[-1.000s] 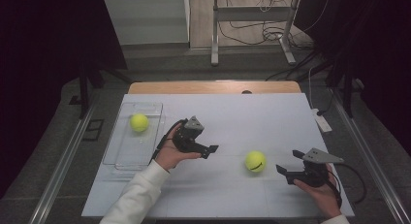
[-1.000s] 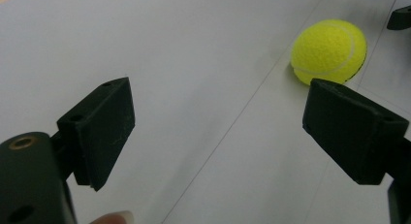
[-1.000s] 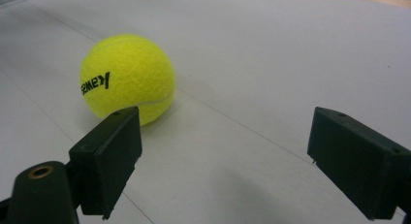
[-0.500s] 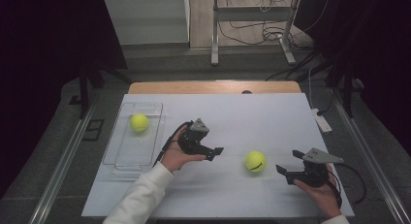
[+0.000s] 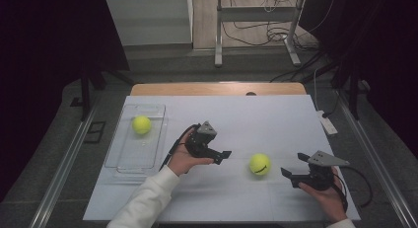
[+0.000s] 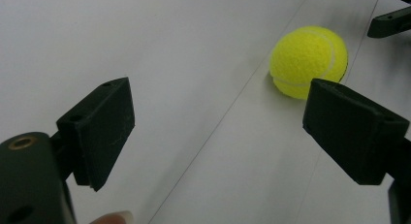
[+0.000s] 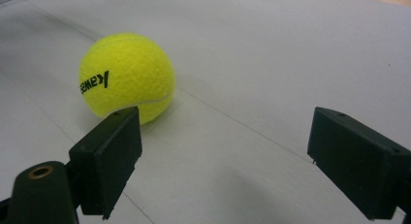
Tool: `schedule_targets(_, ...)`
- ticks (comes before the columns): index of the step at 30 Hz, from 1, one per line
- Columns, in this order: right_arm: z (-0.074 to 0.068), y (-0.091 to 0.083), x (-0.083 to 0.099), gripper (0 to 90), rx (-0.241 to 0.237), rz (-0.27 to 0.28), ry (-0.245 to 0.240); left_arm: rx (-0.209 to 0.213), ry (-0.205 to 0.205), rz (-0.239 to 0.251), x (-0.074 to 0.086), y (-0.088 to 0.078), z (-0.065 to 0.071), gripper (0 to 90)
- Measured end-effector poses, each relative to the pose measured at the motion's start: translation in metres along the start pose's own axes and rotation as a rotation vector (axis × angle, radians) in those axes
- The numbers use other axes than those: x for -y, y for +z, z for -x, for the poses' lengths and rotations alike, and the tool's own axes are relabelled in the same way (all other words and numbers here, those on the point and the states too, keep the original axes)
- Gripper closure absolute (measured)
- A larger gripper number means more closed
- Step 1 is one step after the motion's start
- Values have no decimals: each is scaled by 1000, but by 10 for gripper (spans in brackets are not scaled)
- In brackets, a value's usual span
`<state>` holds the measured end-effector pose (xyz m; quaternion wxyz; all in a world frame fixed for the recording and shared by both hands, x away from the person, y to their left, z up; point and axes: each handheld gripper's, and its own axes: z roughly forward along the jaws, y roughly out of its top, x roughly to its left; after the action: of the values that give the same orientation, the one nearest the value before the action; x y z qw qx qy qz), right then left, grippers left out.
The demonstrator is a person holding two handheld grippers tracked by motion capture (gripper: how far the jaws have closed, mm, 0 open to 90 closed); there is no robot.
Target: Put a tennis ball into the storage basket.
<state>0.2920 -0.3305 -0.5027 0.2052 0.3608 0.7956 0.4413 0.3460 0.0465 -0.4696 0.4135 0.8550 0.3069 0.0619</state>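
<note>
A yellow tennis ball [image 5: 259,164] lies on the white table between the two grippers. My left gripper [image 5: 223,157] is a short way to its left, open and pointing at it. In the left gripper view the ball [image 6: 308,61] sits ahead and to the right, beyond the open gripper [image 6: 218,103], untouched. My right gripper [image 5: 293,165] is open just right of the ball. In the right gripper view the ball [image 7: 126,77] lies past the left jaw of the gripper [image 7: 228,122], with nothing between the jaws. A second yellow ball [image 5: 141,125] rests in a clear tray [image 5: 123,161].
The clear tray stands on the left part of the table. A white power strip [image 5: 327,123] lies by the right edge. The wooden table edge [image 5: 212,89] runs along the back. A tip of the other gripper [image 6: 390,21] shows in the left gripper view.
The left hand and its gripper have shifted a little to the right, toward the middle ball. The right gripper and both balls have stayed put.
</note>
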Motion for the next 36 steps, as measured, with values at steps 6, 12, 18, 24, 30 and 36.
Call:
schedule_targets(6, 1, -1, 0, 125, 1, -1, 1, 16, 13, -7, -3, 7, 6, 124)
schedule_targets(12, 1, -1, 0, 125, -2, 3, 4, 30, 23, -12, -6, 12, 11, 123)
schedule_targets(18, 1, -1, 0, 125, -2, 0, 3, 41, 33, -18, -8, 18, 16, 121)
schedule_targets(24, 1, 0, 1, 125, -3, 0, 8, 50, 41, -20, -10, 21, 19, 121)
schedule_targets(30, 1, 0, 1, 125, -5, -1, 5, 58, 58, -34, -12, 26, 23, 120)
schedule_targets(36, 2, 0, 2, 125, -3, -5, 7, 56, 57, -39, -12, 29, 23, 120)
